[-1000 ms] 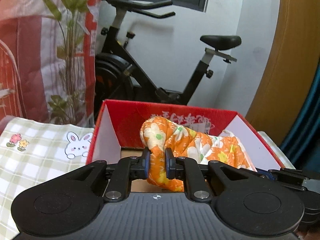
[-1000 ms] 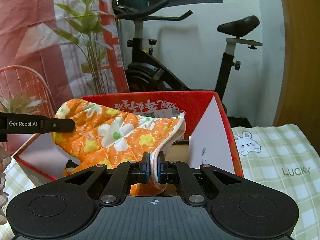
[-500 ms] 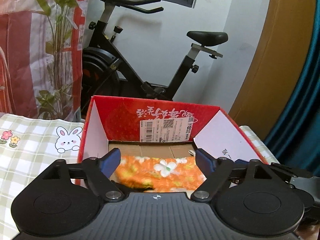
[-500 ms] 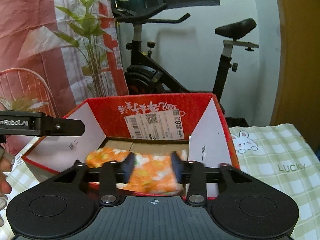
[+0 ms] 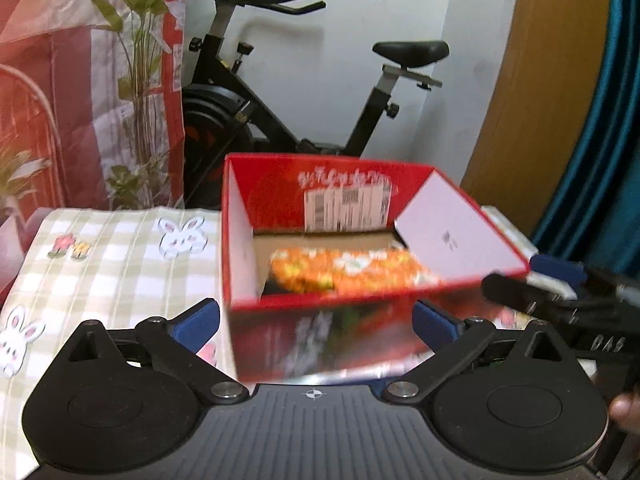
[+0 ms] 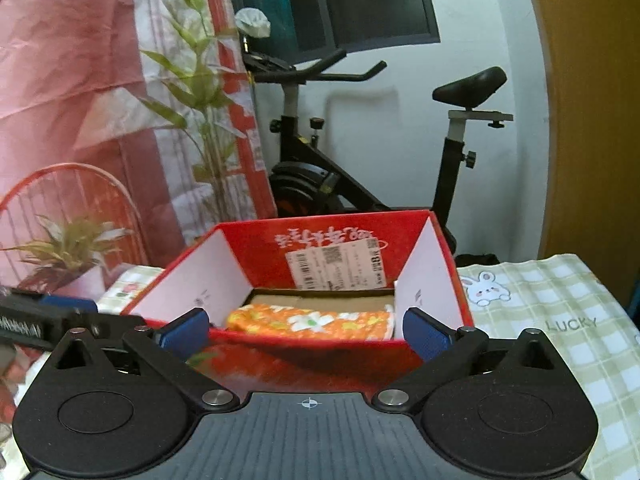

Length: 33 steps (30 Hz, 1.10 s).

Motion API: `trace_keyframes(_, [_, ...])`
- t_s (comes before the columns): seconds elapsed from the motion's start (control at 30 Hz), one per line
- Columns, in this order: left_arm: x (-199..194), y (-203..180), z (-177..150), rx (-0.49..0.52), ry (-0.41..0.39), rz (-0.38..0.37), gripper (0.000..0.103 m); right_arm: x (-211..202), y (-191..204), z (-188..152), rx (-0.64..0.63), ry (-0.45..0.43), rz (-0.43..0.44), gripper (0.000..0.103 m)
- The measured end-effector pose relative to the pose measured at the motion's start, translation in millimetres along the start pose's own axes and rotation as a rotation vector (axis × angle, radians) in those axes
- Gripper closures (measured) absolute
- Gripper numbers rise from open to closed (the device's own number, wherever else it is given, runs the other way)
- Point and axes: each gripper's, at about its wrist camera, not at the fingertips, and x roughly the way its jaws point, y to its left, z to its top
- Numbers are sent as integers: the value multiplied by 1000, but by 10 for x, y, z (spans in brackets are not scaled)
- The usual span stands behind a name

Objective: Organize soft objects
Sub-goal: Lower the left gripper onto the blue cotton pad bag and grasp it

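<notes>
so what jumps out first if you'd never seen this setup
The bright red box in the middle, with an orange flowered cloth lying on its floor. Both the left gripper and right gripper stand wide open in front of it, holding nothing. Behind, a black exercise bike stands against the white wall.

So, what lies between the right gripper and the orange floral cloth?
In the right wrist view, only the near wall of the red box stands between the open right gripper and the orange floral cloth, which lies inside.
</notes>
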Motion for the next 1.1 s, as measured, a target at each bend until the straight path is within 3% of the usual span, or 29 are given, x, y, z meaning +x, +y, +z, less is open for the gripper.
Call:
trace_keyframes(0.3, [-209, 117, -564, -119, 9, -23, 0, -285, 184, -573, -5, 56, 28, 0])
trace_keyframes(0.63, [-201, 45, -1003, -176, 6, -21, 2, -178, 346, -1183, -195, 157, 15, 1])
trace_keyframes(0.93, [-29, 132, -1083, -203, 38, -39, 27, -140, 266, -1335, -244, 115, 38, 1])
trace_keyframes(1.0, [48, 134, -1079, -198, 56, -47, 42, -132, 257, -1328, -243, 116, 40, 1])
trace_keyframes(1.1, [120, 123, -1077, -188, 73, -82, 57, -115, 243, -1320, -239, 122, 40, 1])
